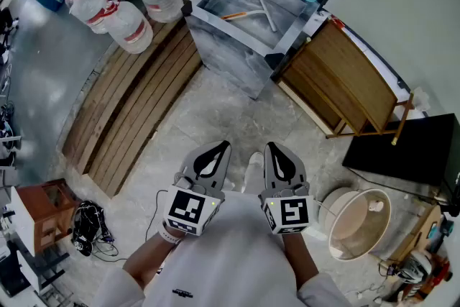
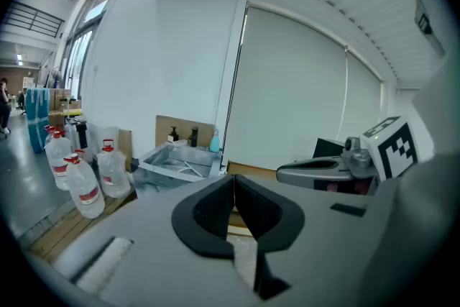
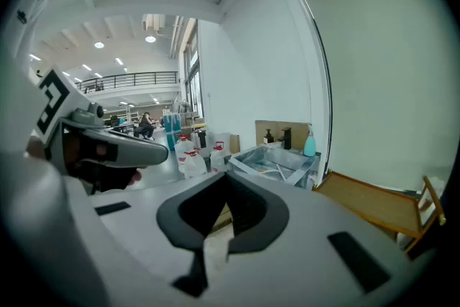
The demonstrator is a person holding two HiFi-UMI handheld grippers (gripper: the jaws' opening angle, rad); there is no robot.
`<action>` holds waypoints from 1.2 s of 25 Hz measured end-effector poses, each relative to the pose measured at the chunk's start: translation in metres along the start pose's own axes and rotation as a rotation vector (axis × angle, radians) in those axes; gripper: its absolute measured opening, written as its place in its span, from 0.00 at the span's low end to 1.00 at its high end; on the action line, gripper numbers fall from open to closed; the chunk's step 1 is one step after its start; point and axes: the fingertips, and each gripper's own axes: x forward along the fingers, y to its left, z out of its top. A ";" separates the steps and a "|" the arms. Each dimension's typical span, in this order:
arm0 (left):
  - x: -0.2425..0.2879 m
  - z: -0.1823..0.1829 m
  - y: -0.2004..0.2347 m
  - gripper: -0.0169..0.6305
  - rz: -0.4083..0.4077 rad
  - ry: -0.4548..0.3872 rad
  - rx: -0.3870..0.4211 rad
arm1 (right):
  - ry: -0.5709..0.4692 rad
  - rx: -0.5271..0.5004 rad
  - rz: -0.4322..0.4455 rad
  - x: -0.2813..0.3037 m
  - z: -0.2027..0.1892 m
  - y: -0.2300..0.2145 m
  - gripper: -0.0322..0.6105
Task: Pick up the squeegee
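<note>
— What do the right gripper jaws hold?
— Nothing; their tips meet.
— And past them?
— A metal sink with a blue spray bottle at its far right corner, water jugs to its left, and a wooden rack on its right. The left gripper shows at the left edge.

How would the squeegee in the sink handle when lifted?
The squeegee looks slim and straight, so probably stiff and light. It lies flat on the floor of the shiny metal sink, so it may skate when nudged.
</note>
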 end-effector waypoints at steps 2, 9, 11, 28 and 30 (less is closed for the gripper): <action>-0.021 -0.009 0.013 0.03 0.007 -0.005 -0.036 | -0.012 0.005 -0.015 0.001 -0.001 0.021 0.06; -0.073 -0.032 0.027 0.03 -0.003 -0.015 -0.036 | -0.045 0.069 -0.030 -0.012 -0.007 0.068 0.06; -0.080 -0.033 0.031 0.03 0.005 -0.027 -0.034 | -0.049 0.063 -0.016 -0.013 -0.006 0.078 0.06; -0.084 -0.053 0.081 0.03 0.036 0.048 -0.061 | -0.040 0.071 -0.016 0.008 -0.003 0.099 0.06; -0.074 -0.047 0.084 0.03 0.031 0.052 -0.053 | -0.021 0.076 -0.006 0.015 -0.007 0.093 0.06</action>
